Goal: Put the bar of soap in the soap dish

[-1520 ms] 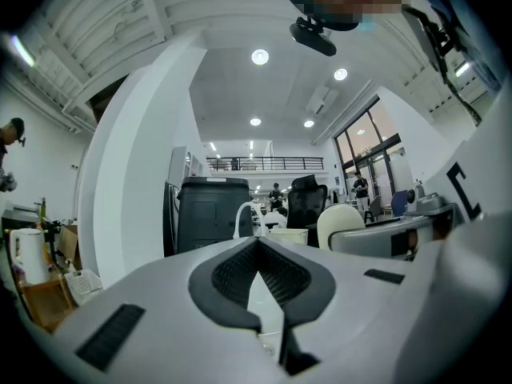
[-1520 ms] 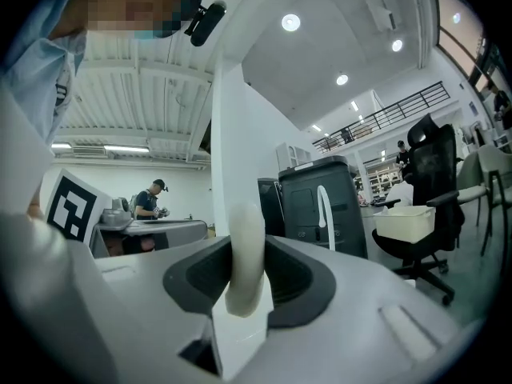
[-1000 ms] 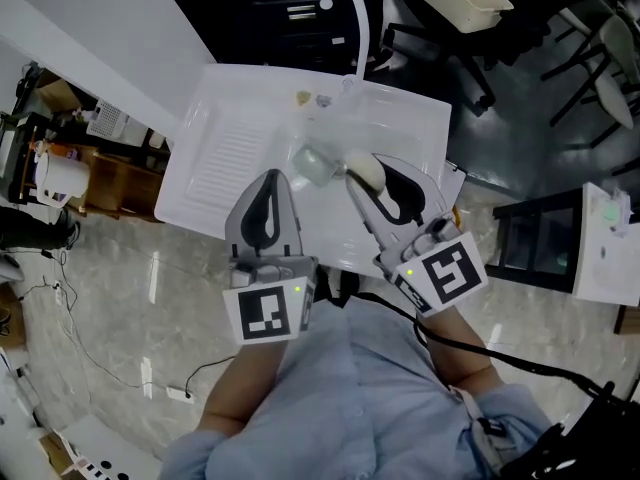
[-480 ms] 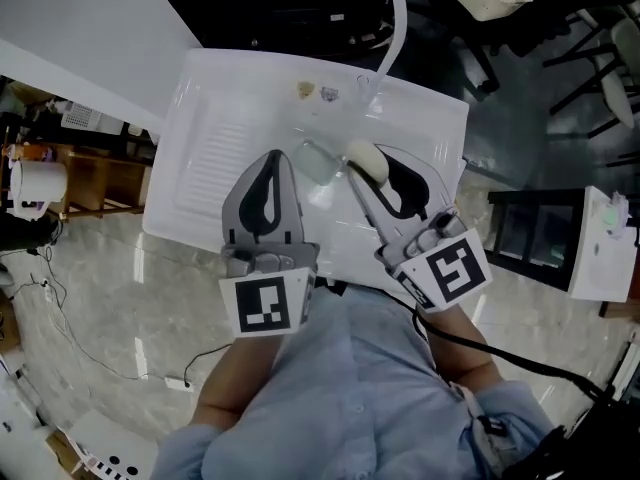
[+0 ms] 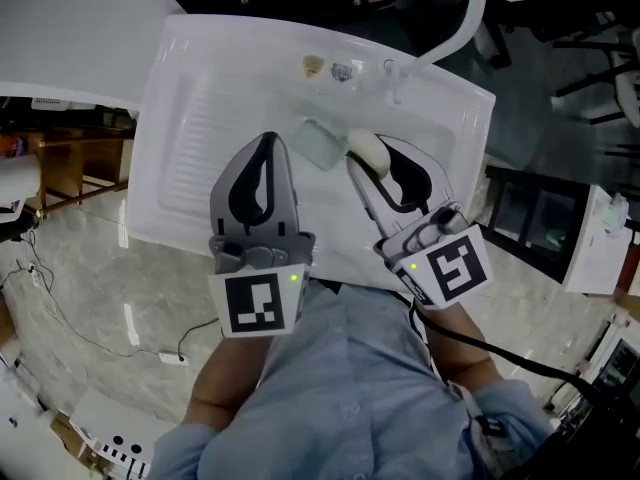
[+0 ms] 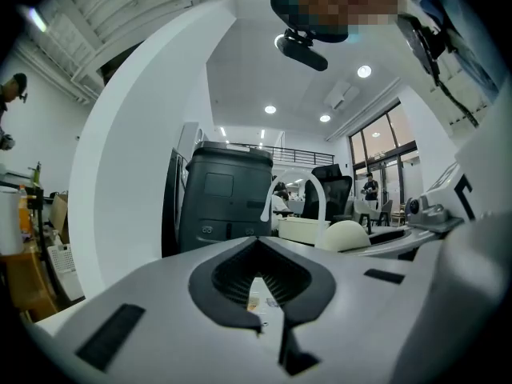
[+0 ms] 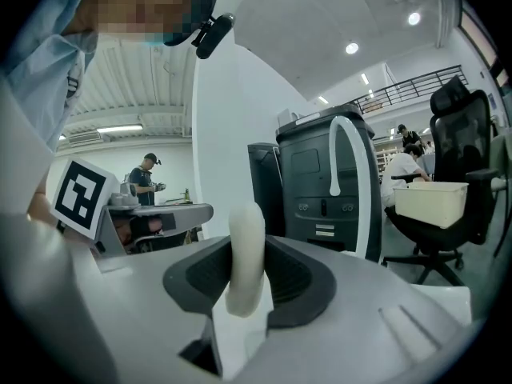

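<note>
A cream bar of soap [image 5: 368, 150] stands on edge between the jaws of my right gripper [image 5: 362, 160], which is shut on it; in the right gripper view the soap [image 7: 244, 254] fills the gap between the dark pads. A translucent soap dish [image 5: 318, 145] lies in the white sink just left of the soap. Left of the dish, my left gripper [image 5: 268, 143] hovers over the sink with its jaws together and nothing in them. The left gripper view shows its own tips [image 6: 260, 277] meeting and the soap [image 6: 342, 235] off to the right.
The white sink unit [image 5: 200, 158] has a ribbed drainboard on its left half. A white curved faucet [image 5: 462, 23] rises at its far right corner. Two small items [image 5: 328, 68] sit on the back ledge. Marble floor lies left, with a dark shelf at right.
Both grippers have moved forward and lower over the sink, which now fills more of the head view. The soap stays gripped in the right gripper, close beside the dish.
</note>
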Action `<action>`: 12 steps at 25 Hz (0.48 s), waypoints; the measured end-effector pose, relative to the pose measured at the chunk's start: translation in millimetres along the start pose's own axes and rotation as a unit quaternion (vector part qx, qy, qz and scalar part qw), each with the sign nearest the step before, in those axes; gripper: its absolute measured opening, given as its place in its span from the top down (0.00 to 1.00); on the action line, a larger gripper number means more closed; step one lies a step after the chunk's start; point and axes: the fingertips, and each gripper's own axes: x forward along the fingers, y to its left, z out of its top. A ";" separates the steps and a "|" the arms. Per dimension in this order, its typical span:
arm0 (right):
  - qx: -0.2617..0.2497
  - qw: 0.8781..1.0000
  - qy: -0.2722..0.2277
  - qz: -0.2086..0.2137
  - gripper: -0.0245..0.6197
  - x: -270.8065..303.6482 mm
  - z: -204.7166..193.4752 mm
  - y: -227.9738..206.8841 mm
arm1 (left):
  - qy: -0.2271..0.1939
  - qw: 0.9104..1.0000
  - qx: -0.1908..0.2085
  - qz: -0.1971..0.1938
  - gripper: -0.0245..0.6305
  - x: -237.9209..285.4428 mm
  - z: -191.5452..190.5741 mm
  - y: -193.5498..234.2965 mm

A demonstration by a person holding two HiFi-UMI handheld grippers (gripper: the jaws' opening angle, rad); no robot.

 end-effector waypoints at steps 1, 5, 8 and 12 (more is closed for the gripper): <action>0.002 1.000 0.005 -0.001 0.79 3.8 -5.4 -2.1 | 0.003 1.000 0.000 0.000 0.96 3.2 -4.1 2.8; 0.010 1.000 0.025 -0.005 0.79 17.2 -25.8 -9.9 | 0.017 1.000 -0.006 0.000 0.96 13.5 -19.8 13.2; 0.017 0.999 0.039 -0.005 0.79 28.0 -42.0 -14.4 | 0.032 0.999 -0.011 0.001 0.96 20.4 -33.1 22.4; 0.027 0.998 0.054 -0.002 0.79 40.5 -62.0 -16.5 | 0.041 0.999 -0.013 -0.005 0.96 30.5 -43.8 33.2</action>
